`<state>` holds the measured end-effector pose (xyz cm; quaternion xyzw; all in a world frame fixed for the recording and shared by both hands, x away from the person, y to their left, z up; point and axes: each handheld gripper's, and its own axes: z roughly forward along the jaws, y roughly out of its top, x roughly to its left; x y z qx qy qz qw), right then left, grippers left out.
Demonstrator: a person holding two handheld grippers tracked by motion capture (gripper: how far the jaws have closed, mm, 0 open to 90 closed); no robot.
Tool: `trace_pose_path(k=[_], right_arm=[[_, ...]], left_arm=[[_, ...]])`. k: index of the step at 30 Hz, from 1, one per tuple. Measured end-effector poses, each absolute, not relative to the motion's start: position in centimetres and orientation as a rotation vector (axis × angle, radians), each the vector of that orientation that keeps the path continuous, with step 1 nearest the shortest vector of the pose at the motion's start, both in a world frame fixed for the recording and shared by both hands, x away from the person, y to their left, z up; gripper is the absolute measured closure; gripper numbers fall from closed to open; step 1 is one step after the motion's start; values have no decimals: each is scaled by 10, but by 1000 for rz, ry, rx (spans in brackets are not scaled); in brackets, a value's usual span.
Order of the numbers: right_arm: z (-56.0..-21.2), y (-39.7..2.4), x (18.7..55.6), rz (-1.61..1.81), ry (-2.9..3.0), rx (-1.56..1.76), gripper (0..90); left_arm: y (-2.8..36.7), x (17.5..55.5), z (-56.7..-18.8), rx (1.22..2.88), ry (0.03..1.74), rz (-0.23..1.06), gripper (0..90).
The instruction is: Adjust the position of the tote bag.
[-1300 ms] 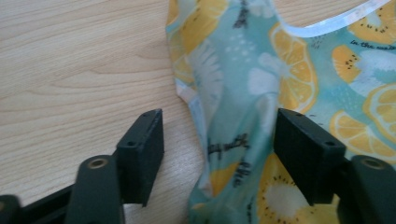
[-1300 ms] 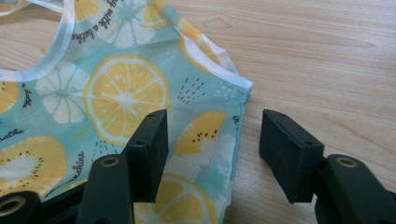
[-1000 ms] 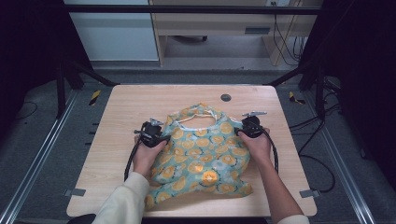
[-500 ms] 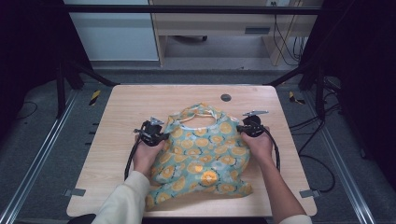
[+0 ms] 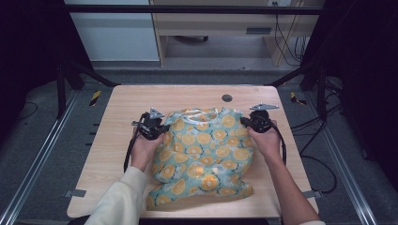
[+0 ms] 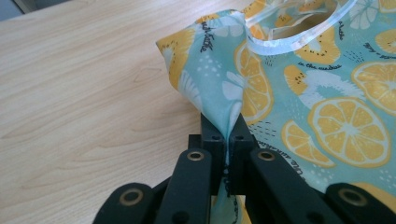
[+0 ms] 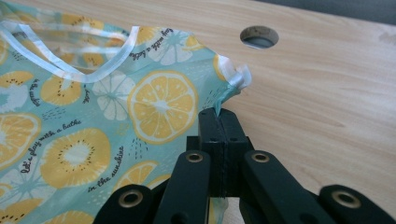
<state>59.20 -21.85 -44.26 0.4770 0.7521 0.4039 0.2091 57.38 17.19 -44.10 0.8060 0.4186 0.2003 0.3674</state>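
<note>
High view: left tongs (image 5: 165, 127) and right tongs (image 5: 244, 121) are held at the garment's (image 5: 204, 152) far corners, garment mid-desk (image 5: 117, 108). Left gripper view: tongs (image 6: 227, 140) clamped on a fabric fold (image 6: 219, 98). Right gripper view: tongs (image 7: 219, 122) clamped on the hem corner (image 7: 233, 84).

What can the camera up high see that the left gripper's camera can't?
The high view takes in the person's two hands, the right gripper pinching the far corner, and the round hole in the table. The left gripper view gives close-up printed writing on the cloth and the left gripper with its jaws shut on a pinched fold. Both show the orange-slice garment and its white neck trim.
</note>
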Motion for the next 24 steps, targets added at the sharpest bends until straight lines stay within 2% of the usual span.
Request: trace_pose_path(k=[13,24], right_arm=[[-417,-222,589,1152,2060,1279,900],[-409,-219,587,1158,2056,1251,900]], left_arm=[[175,577,-417,2048,1053,552,891],[176,579,-410,2047,1046,569,891]])
